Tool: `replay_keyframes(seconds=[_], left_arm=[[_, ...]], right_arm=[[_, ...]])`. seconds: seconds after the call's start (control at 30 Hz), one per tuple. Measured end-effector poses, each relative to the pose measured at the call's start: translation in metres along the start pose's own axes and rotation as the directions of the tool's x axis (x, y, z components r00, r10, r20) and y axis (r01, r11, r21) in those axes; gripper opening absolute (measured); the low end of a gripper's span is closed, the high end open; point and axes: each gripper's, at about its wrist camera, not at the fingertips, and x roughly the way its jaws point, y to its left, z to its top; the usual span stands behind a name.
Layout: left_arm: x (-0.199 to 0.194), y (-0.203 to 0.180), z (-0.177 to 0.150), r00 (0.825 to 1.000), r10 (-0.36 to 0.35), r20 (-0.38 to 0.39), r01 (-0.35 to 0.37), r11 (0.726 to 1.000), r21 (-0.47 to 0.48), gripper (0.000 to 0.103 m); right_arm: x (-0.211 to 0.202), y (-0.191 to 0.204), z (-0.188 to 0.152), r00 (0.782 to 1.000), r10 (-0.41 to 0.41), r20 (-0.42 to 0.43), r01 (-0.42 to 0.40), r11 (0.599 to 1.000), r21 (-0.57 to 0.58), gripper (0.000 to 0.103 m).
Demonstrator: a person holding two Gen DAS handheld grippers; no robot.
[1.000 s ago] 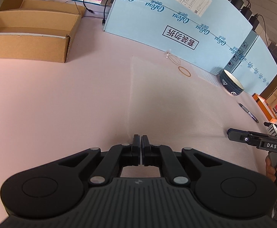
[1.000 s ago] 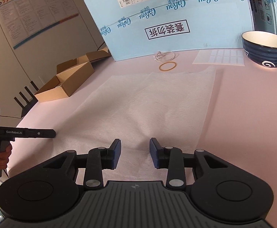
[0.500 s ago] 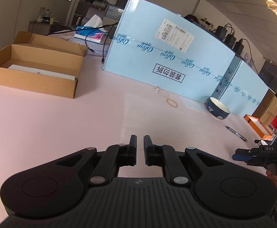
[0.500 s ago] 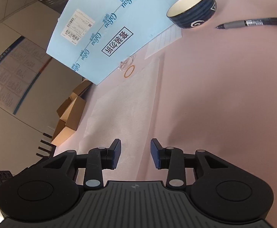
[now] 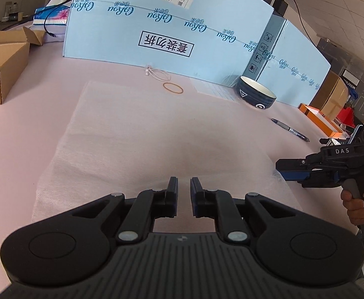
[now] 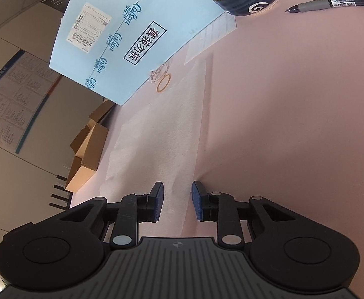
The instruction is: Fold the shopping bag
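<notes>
As 2 hand-held grippers close in on its near end, a thin white bag lies flat on the pink tabletop, between the pair and a blue carton standing at the far edge. The sheet looks light, soft and limp, faintly textured and see-through enough for the pink to show, so it should crease easily, slide on the smooth surface and drape or flutter once lifted; a pinch on an edge or corner looks like the only real hold, since the flat middle offers nothing to bite. Its long axis runs from the near edge under the left gripper away toward the carton, the far short edge ending just short of a rubber band and a looped cord. The left fingers stand a narrow gap apart over the near edge, nothing visibly between them. The right gripper, rolled on its side at the bag's right near corner, has its fingers closing, with the bag's right edge in the gap; whether the pads yet press it cannot be told. A bowl and pen lie well off to the right, clear of the sheet, and an open cardboard box sits at far left.
</notes>
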Motion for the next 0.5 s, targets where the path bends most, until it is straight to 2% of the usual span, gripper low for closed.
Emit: replay_keyframes(seconds=[0.03,0.3,0.5], left_arm=[[0.001,0.002,-0.003,1.0,-0.003,0.005,0.003,1.0,-0.003,0.009],[-0.013,0.004,-0.009,0.999,-0.003,0.044,0.005,0.999,-0.033,0.01],[-0.031,0.007,-0.023,0.994,-0.098,0.047,0.102,0.993,-0.068,0.01]], right_arm=[[0.003,-0.003,0.0,1.0,-0.01,0.005,0.01,1.0,0.012,0.0],[-0.002,-0.007,-0.005,0.998,0.015,0.055,-0.017,0.999,0.037,0.001],[-0.011,0.017,0.0,0.992,0.084,0.094,-0.084,0.996,-0.003,0.001]])
